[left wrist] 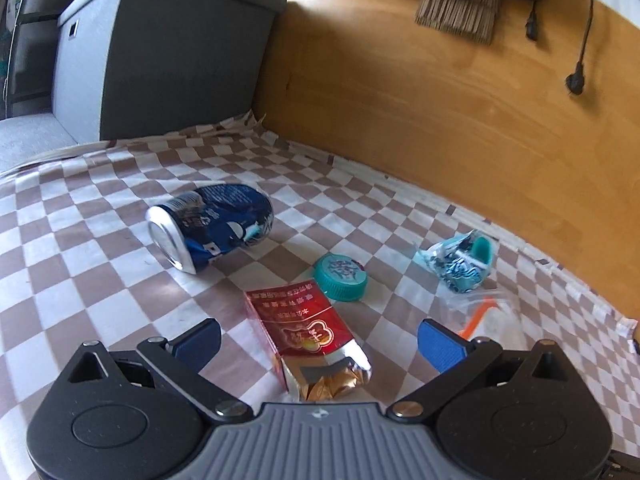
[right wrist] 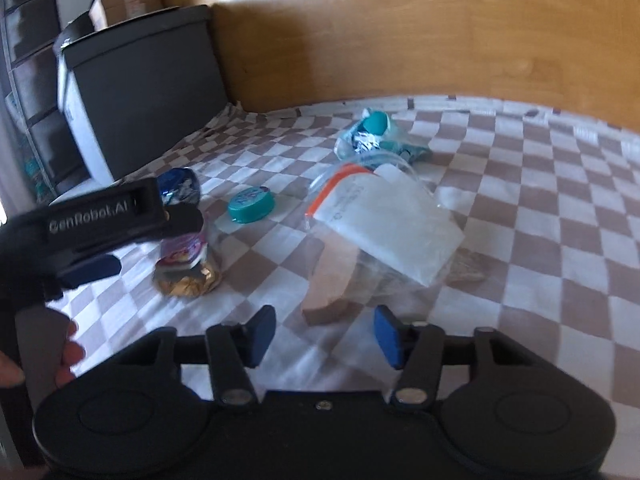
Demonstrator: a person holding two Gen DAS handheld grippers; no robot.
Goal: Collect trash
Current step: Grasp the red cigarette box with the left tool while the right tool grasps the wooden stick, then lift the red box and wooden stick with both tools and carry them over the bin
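The checked cloth [left wrist: 100,240] over the counter looks matt and softly woven. On it, the dented can [left wrist: 212,226] is glossy printed metal with a bare bright end. The cigarette pack [left wrist: 308,336] is shiny red paper with crinkled gold foil. At its 1 o'clock the teal cap [left wrist: 340,276] is smooth plastic. The zip bag [right wrist: 384,224] is clear, wrinkled film. The wall panel [left wrist: 420,100] behind is smooth wood with a satin finish.
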